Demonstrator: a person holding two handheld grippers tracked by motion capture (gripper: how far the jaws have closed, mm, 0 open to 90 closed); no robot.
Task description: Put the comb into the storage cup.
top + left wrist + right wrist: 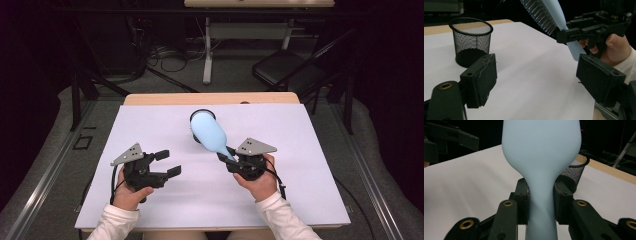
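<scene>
The hairbrush [210, 132] is pale blue, its bristles [539, 15] grey-blue. The mesh cup [471, 41] is black wire. The desk [150, 130] is covered white, with a light wood strip [165, 98] along its far edge. Both tools are black with grey plates.

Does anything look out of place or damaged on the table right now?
Nothing stands out. The right hand-held gripper holds the blue hairbrush by its handle, the mesh cup stands upright and intact, and the left hand-held gripper is open over the white table cover.
</scene>
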